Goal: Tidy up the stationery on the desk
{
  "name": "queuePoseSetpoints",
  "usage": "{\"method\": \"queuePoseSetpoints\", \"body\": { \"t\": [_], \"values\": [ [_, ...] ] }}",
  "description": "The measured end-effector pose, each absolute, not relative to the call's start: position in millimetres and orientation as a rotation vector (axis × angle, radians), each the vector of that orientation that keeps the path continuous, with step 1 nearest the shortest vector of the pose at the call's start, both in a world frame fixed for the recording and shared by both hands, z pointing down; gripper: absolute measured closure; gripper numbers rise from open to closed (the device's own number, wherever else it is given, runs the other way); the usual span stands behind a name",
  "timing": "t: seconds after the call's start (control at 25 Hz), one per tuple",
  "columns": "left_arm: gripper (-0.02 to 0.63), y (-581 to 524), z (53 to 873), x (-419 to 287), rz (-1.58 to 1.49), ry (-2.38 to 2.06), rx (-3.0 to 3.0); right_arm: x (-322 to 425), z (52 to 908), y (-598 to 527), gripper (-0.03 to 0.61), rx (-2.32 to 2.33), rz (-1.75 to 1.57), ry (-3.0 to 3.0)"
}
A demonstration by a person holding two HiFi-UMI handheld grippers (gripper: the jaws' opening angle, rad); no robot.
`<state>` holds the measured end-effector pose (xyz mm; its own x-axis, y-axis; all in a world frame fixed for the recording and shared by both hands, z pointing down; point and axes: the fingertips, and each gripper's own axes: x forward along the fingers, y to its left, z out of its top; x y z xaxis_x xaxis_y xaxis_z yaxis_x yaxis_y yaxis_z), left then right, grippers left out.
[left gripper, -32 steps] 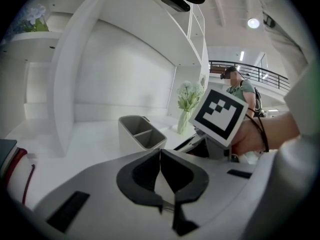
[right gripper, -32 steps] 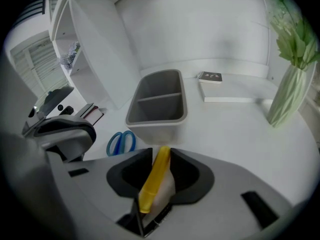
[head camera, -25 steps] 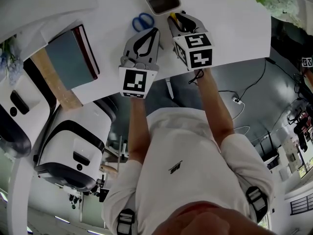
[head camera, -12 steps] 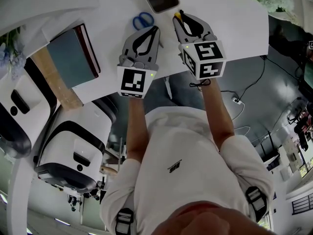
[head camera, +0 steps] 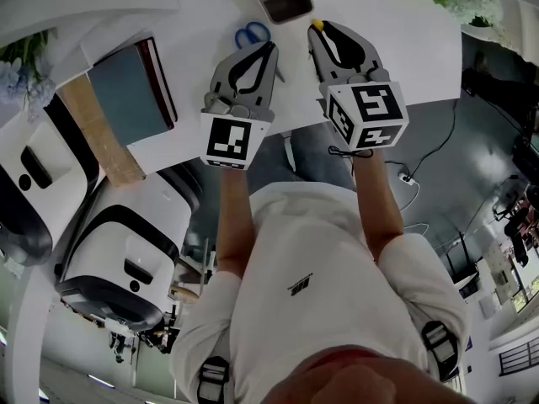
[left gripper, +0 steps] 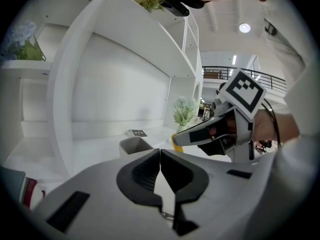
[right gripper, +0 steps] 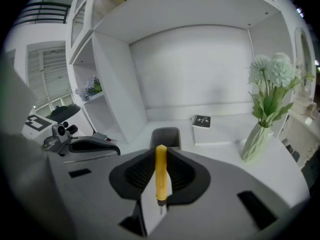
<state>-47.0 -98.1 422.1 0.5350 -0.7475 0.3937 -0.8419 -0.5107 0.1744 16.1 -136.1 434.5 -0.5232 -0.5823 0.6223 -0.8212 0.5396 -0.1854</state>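
Right gripper (right gripper: pixel 160 156): clamped on a yellow pen (right gripper: pixel 160 170), jaws just been closing further. Pen upright between the pads, top end poking past the tips, thin metal point toward the camera. Left gripper (left gripper: pixel 160 156): jaws together, nothing between. Both held side by side above the white desk (head camera: pixel 404 49).

Step in hand, as judged: carrying the pen to the grey tray (right gripper: pixel 165 134) just ahead. Keep the squeeze firm, since a narrow round barrel is likely to pivot. Bring the tips over the tray's opening, lower, then release close to the bottom to avoid a bounce. Keep the left gripper out of the path.

Just beyond the left tips: blue-handled scissors (head camera: pixel 253 34) lying on the desk, not yet put away. Further left, a grey notebook (head camera: pixel 130 95).

View differences:
- Grip on the pen plain only in the right gripper view. Just a yellow speck at the tips in the head view.
- Scissors picked out in the head view only.
- Back shelf with a small black booklet (right gripper: pixel 201 120) and a vase of pale flowers (right gripper: pixel 257 139) clearest in the right gripper view.
- Right gripper's side profile seen from the left gripper view alone.
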Motion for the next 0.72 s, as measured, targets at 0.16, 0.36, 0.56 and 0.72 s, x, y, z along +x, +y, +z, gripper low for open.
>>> {"method": "queuePoseSetpoints", "body": {
  "t": [0.16, 0.36, 0.56, 0.72],
  "values": [
    [0.614, -102.2, 413.1, -50.9, 0.358, -1.336, 2.441, 13.6, 415.2, -142.3, 0.526, 1.146, 0.616, -2.324],
    [0.614, -106.7, 404.8, -54.0, 0.346, -1.357, 2.444, 8.3, 397.8, -150.3, 0.526, 1.151, 0.584, -2.365],
    [0.614, -110.5, 397.5, -59.2, 0.326, -1.381, 2.445, 0.9, 384.9, -158.7, 0.526, 1.157, 0.554, -2.411],
    [0.614, -115.0, 392.0, -64.8, 0.316, -1.403, 2.446, -4.6, 375.0, -167.1, 0.526, 1.169, 0.533, -2.443]
  ]
}}
